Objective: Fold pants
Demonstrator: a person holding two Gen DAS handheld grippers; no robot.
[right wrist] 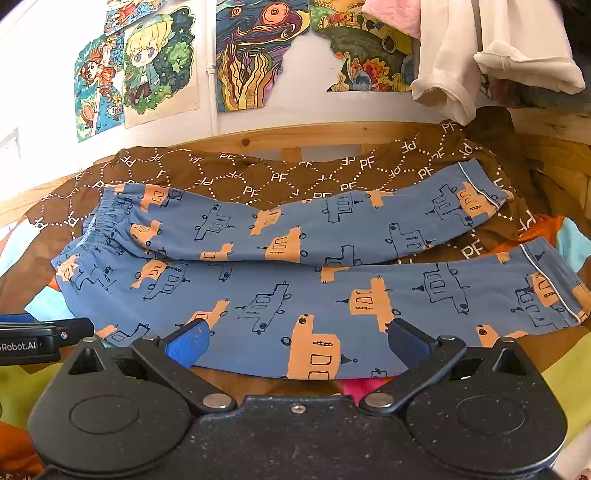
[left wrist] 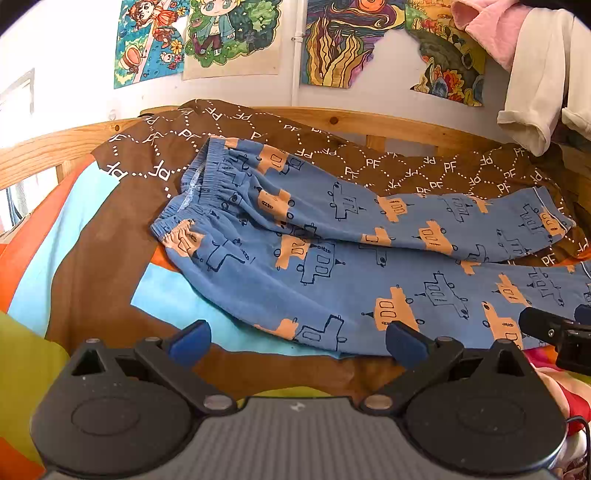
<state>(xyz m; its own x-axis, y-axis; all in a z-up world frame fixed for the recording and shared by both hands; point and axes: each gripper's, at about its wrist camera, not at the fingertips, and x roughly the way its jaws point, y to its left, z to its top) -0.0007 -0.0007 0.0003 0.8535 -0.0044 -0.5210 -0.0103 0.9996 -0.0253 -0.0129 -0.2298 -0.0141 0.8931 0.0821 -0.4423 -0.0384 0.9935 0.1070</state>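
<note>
1. Two grippers, left gripper (left wrist: 297, 341) and right gripper (right wrist: 297, 341), hover with jaws spread wide, holding nothing.
2. Blue pants (right wrist: 295, 258) lie flat on the brown bedspread (right wrist: 229, 173), legs apart, waistband left.

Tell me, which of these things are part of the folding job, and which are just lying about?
Part of the job: blue pants; left gripper, open; right gripper, open.

Just lying about: brown blanket; wall drawings; hanging white garment; pink cloth.
</note>
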